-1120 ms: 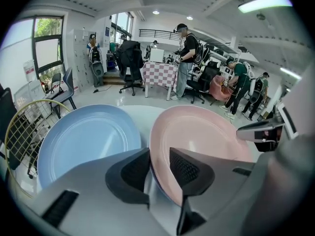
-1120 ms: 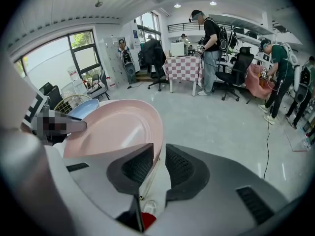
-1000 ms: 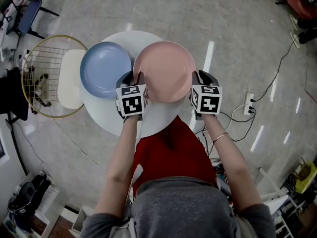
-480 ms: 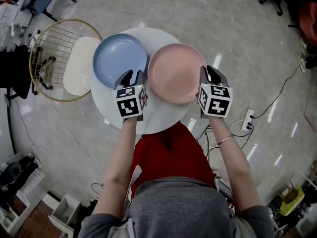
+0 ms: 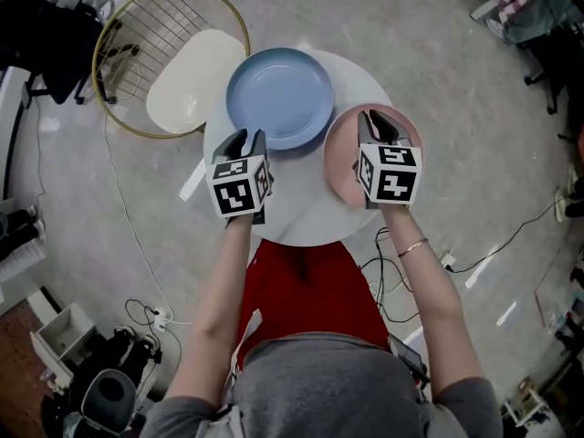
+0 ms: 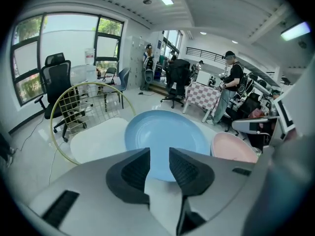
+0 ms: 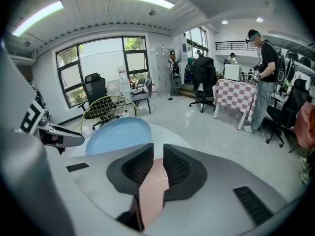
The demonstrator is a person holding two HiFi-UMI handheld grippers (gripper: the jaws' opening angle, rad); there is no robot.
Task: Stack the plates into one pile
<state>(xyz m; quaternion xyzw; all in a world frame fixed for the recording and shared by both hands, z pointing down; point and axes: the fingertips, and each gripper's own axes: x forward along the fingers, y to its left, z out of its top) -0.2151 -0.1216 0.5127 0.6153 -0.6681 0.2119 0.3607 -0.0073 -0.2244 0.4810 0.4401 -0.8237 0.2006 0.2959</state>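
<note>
Right hand-held gripper [image 7: 157, 156] is clamping the pink plate [image 5: 341, 158] by its rim. Left hand-held gripper [image 6: 159, 156], jaws apart, just narrowing and holding nothing, is hovering beside the blue plate [image 5: 280, 97] on the table [image 5: 301, 213].

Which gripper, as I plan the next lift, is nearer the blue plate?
Left. The left gripper, jaws just closing slightly and empty, hovers by the blue plate's near rim; the right gripper grips the pink plate beside it.

Pale blue plate [image 5: 279, 97], pink plate [image 5: 339, 158], white table [image 5: 301, 210], cream seat [image 5: 192, 80], gold wire frame [image 5: 137, 26], red-and-white checked tablecloth [image 7: 236, 95]
</note>
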